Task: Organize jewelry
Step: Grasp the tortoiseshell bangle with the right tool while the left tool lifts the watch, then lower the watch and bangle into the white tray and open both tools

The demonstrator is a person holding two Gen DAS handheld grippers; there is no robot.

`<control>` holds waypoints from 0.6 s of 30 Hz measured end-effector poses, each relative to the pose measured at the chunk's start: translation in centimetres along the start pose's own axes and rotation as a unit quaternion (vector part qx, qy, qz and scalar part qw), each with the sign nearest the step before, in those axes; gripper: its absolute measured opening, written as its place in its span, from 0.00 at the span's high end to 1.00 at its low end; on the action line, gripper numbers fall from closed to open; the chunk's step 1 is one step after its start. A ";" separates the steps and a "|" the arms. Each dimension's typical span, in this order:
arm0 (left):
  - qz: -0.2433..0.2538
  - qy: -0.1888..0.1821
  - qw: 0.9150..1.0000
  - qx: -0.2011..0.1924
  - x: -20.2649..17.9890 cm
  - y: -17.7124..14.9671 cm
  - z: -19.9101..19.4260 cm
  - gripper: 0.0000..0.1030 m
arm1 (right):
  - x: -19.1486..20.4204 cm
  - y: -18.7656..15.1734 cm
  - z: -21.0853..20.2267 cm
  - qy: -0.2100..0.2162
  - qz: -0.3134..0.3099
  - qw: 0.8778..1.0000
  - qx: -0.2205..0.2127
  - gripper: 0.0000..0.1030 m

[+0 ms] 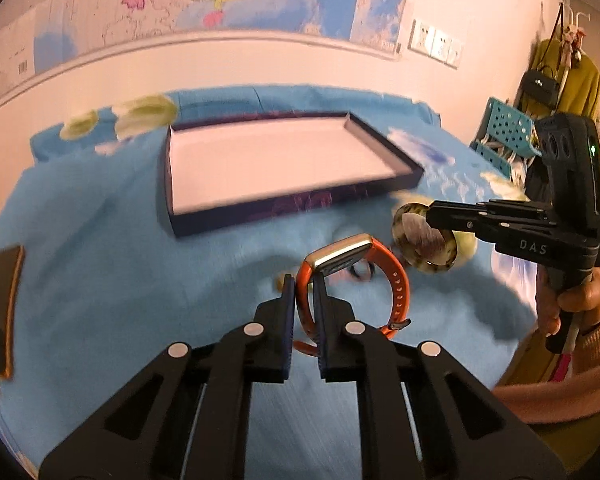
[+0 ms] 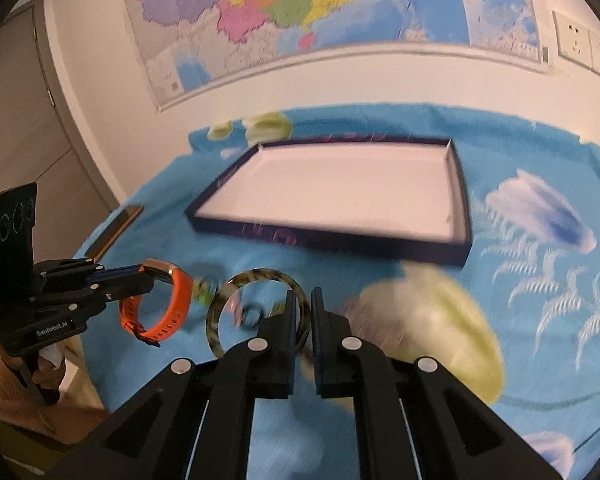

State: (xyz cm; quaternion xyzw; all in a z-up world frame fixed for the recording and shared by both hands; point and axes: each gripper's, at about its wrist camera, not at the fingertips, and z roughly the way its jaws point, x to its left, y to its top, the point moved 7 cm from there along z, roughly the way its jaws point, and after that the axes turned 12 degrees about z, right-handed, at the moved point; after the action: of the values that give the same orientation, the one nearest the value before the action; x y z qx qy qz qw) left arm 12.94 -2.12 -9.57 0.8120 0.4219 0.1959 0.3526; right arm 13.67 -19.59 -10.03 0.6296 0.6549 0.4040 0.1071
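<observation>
My left gripper [image 1: 304,280] is shut on an orange-strapped watch [image 1: 396,280] and holds it above the blue cloth; it also shows in the right wrist view [image 2: 176,300]. My right gripper [image 2: 305,294] is shut on a tortoiseshell bangle [image 2: 252,276], held above the cloth; it shows in the left wrist view [image 1: 424,236] too. A shallow dark tray [image 1: 172,184] with a white floor lies beyond both grippers, its rim also in the right wrist view [image 2: 462,200]. A small dark ring-like item [image 2: 254,314] lies blurred on the cloth.
A blue patterned cloth [image 1: 100,280] covers the table. A phone [image 1: 0,308] lies at the left edge. A teal perforated basket [image 1: 508,128] stands at the right. A map hangs on the wall [image 2: 300,8] behind.
</observation>
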 end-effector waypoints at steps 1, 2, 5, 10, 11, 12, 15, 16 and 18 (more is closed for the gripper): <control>0.001 0.002 1.000 -0.005 0.4 0.6 0.0 0.91 | -0.2 1.0 0.0 -0.004 -0.002 1.000 -0.010 0.94; 0.004 0.011 1.000 -0.011 1.0 1.6 0.1 0.91 | -0.4 1.7 0.1 -0.006 -0.003 1.000 -0.015 0.94; 0.008 0.025 0.999 -0.021 2.6 3.9 0.8 0.91 | -1.5 4.4 0.7 -0.011 0.004 1.000 -0.028 0.94; 0.002 0.044 0.999 -0.025 5.5 7.5 3.3 0.91 | -3.3 9.1 2.9 -0.029 0.008 0.999 -0.042 0.94; 0.000 0.043 0.999 -0.024 5.9 8.0 3.8 0.91 | -3.6 9.8 3.4 -0.032 0.008 0.999 -0.043 0.94; -0.003 0.045 0.999 -0.022 6.5 8.7 4.6 0.91 | -3.9 10.5 3.9 -0.040 0.008 0.998 -0.046 0.94; -0.004 0.050 0.999 -0.019 7.6 9.9 6.3 0.91 | -4.9 12.4 5.5 -0.052 0.011 0.998 -0.047 0.94; -0.005 0.052 0.998 -0.018 8.1 10.4 7.1 0.91 | -5.1 13.0 6.1 -0.052 0.014 0.998 -0.045 0.94; -0.007 0.048 0.999 -0.015 8.5 11.1 8.2 0.91 | -5.7 13.9 7.3 -0.062 0.015 0.997 -0.042 0.94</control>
State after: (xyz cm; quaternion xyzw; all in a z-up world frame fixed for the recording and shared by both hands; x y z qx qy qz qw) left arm 28.92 -2.82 -6.71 0.7936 0.4408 0.2383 0.3451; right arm 29.71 -23.54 -7.57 0.6578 0.6202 0.3930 0.1680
